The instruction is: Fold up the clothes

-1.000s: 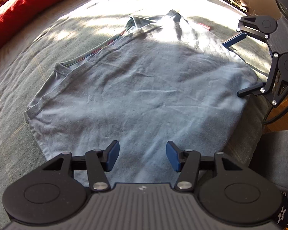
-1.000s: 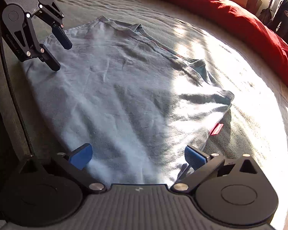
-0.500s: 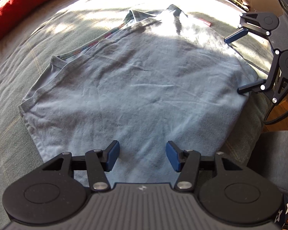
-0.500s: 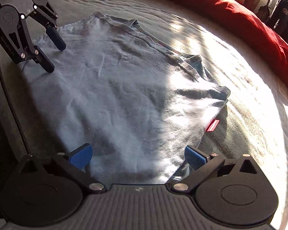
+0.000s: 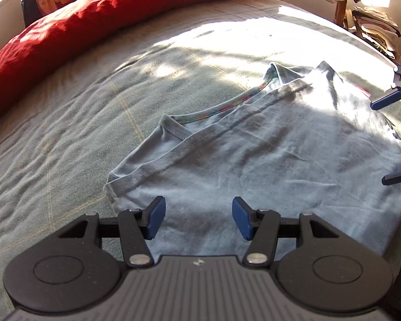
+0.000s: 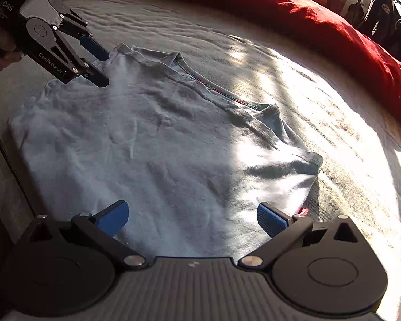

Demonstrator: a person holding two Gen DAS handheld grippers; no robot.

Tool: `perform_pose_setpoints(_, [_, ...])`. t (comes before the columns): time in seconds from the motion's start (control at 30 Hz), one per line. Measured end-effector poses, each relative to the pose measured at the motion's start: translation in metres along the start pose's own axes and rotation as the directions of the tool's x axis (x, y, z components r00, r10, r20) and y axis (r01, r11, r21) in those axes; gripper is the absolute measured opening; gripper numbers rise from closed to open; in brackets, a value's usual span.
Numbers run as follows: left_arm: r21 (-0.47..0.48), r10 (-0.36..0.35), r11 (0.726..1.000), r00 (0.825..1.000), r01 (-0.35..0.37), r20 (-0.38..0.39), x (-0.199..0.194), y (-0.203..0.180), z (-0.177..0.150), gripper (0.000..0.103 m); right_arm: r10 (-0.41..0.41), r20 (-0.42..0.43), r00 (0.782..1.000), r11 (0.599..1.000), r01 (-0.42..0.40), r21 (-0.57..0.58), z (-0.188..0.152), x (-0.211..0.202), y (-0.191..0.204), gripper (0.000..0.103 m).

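Right now a pale blue T-shirt [image 5: 267, 160] lies spread flat on the bed [image 5: 66, 147], its body wrinkled and half in sunlight, half in shade. Its neckline, edged inside with striped tape, faces the far side of the bed, where a long red pillow [image 5: 107, 8] runs along the edge. A small red tag [image 6: 303, 210] peeks out at the shirt's right side.

Both grippers hover over the near edge of the shirt. The left gripper [image 5: 197, 218] sits near the shirt's left sleeve, its jaws released with a moderate gap, nothing between them; from the right wrist view it appears at the far left [image 6: 97, 64], held by a hand [image 6: 2, 50], blue pads just above the cloth. The right gripper [image 6: 192, 218] hangs over the shirt's right side, jaws spread wide and empty, the right pad close to the red tag. In the left wrist view only its two fingertips [image 5: 387, 99] reach in from the right edge.

Clothes are stacked on a chair [image 5: 374, 29] beyond the bed's far right corner.
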State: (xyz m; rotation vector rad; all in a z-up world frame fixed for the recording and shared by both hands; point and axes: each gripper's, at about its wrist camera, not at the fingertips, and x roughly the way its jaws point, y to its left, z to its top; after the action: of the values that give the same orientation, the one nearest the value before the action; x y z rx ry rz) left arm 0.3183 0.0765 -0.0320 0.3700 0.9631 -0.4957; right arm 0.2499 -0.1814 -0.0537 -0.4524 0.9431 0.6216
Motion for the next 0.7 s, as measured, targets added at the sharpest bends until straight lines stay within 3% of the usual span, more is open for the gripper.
perform_pose_setpoints(0.17, [0.02,0.006,1.0,0.999,-0.005,-0.043,0.026,0.009,-0.001,0.059,0.003,-0.004,1.0,1.0,-0.003,-0.002,0.007,0.004,0.008,0.103])
perform_pose_setpoints(0.27, [-0.017,0.066,0.998,0.998,-0.066,-0.019,0.018,0.021,0.006,0.055,-0.004,-0.007,1.0,1.0,0.004,0.002,0.009,0.002,0.01,0.103])
perform_pose_setpoints(0.4, [-0.099,0.013,0.995,1.0,-0.013,0.001,0.008,0.033,0.01,0.057,0.001,-0.003,1.0,0.999,-0.001,0.037,0.013,0.004,0.009,0.103])
perform_pose_setpoints(0.7, [-0.185,0.039,0.981,0.997,-0.05,-0.065,0.008,0.047,-0.001,0.057,0.021,0.015,1.0,0.999,-0.021,0.039,0.029,0.01,0.01,0.103])
